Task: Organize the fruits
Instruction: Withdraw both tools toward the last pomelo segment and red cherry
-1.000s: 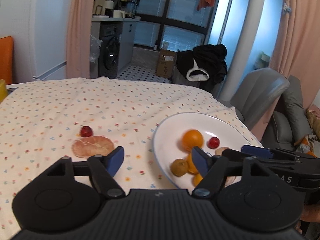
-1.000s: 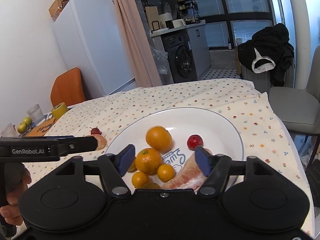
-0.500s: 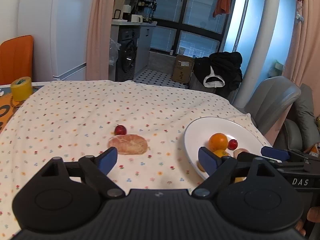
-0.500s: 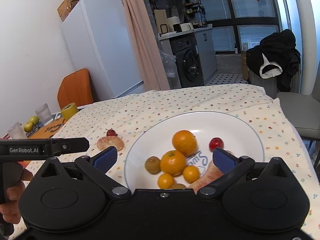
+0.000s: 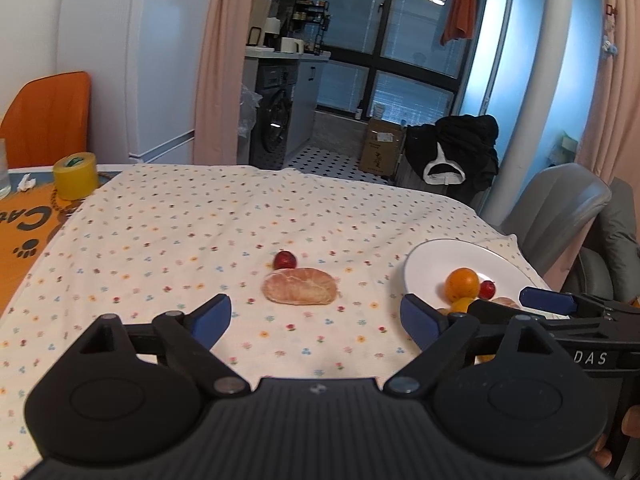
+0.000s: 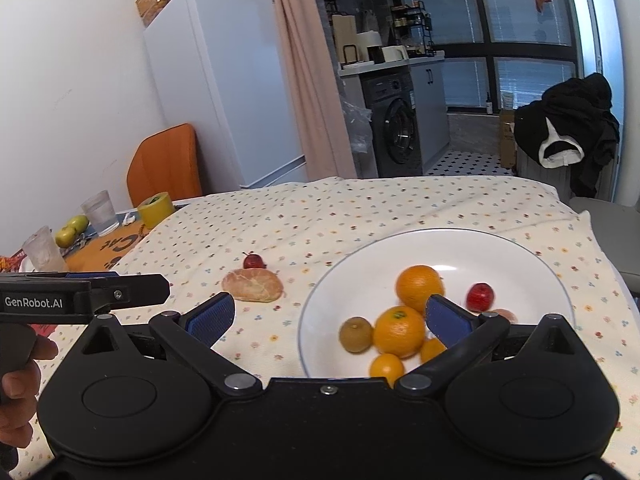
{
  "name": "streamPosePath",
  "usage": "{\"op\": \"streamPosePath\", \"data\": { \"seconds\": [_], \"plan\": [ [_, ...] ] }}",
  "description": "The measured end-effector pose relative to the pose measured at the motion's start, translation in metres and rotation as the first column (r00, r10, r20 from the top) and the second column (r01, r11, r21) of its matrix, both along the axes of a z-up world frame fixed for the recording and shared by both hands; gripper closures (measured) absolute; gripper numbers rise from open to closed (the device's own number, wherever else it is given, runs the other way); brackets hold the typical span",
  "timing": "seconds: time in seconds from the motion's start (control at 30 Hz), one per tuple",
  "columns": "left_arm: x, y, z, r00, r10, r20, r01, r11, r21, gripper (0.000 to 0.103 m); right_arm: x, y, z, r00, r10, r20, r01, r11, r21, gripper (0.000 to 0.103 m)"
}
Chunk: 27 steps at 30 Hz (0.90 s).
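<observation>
left gripper (image 5: 316,318) stands with jaws spread wide and nothing between them, held above the flowered tablecloth (image 5: 180,232). right gripper (image 6: 330,318) likewise spread wide and empty, positioned over the near rim of the white plate (image 6: 520,252). on the plate: a large orange (image 6: 419,286) toward the middle, a second orange (image 6: 399,331) in front of it, two smaller oranges (image 6: 386,368) at the near edge, one partly hidden behind the right gripper's blue pad, a brown kiwi (image 6: 355,334) touching the second orange on its left side, and a small red fruit (image 6: 480,296) to the right of the large orange. a pale pinkish piece beside the red fruit is mostly covered; its kind cannot be determined. off the plate, on the cloth to its left, lies a peeled pinkish citrus segment (image 5: 299,287), with another small red fruit (image 5: 285,259) touching its far edge. both lie ahead of the left gripper, between its fingers in view. a yellow tape roll (image 5: 75,175) sits at the far left table edge, two green apples (image 6: 72,228) and glass cups (image 6: 100,212) beyond it.
</observation>
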State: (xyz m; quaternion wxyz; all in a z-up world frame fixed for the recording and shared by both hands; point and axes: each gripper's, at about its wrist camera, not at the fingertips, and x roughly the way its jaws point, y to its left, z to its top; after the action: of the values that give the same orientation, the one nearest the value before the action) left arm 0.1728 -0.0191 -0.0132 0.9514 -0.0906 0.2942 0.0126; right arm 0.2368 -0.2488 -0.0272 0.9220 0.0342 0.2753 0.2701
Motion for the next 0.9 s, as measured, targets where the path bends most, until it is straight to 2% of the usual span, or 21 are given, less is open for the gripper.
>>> {"op": "streamPosePath", "data": {
  "seconds": [0.7, 0.9],
  "plan": [
    [-0.004, 0.029, 0.002, 1.0, 0.007, 0.004, -0.007, 1.0, -0.016, 0.005, 0.005, 0.039, 0.002, 0.997, 0.071, 0.001, -0.071, 0.997, -0.025, 0.0],
    [0.0, 0.047, -0.006, 0.999, 0.03, -0.017, -0.031, 0.997, -0.064, 0.005, 0.011, 0.055, 0.0, 0.993, 0.117, 0.009, -0.117, 0.992, -0.046, 0.0]
  ]
}}
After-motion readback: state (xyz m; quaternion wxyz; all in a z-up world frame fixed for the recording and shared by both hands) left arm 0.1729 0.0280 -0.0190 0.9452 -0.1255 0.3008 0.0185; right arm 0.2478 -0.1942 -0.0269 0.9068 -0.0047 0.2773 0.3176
